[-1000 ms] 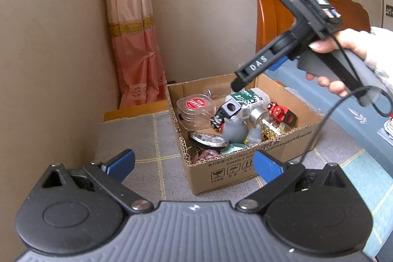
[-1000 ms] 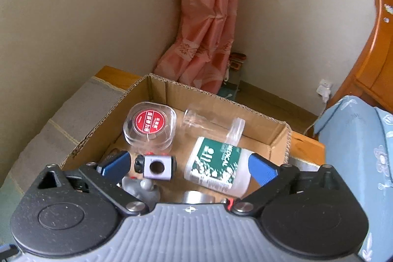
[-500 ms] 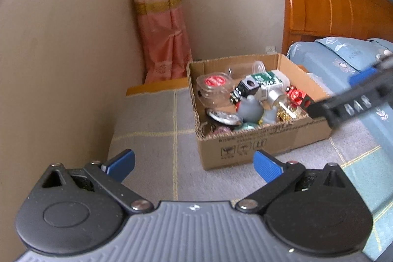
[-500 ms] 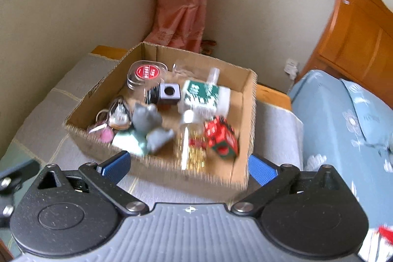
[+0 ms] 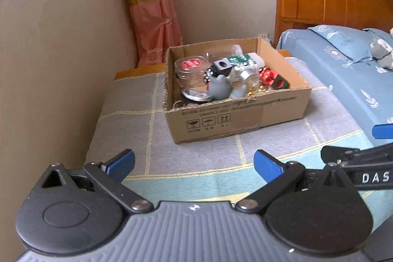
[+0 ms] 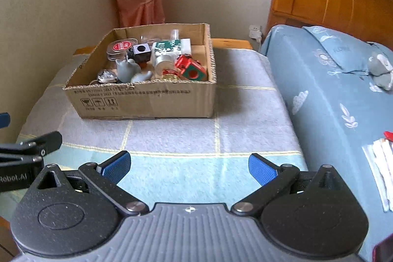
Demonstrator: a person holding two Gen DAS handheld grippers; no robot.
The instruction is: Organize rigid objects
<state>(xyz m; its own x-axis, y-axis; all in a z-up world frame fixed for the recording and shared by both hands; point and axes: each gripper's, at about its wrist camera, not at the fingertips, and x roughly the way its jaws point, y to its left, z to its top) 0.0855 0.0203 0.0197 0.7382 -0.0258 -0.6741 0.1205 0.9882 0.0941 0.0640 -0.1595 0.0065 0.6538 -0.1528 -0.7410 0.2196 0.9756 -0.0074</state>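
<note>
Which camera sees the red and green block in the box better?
The right wrist view: the red and green block lies unobstructed near the box's front right corner. In the left wrist view the same block looks smaller, partly hidden by the front wall.

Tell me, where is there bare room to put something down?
The checked blanket is bare between the cardboard box and both open grippers, and right of the box toward the blue bed. Inside the box it is crowded.

Cluttered cardboard box (image 5: 235, 114) beyond spread claw (image 5: 194, 163)
</note>
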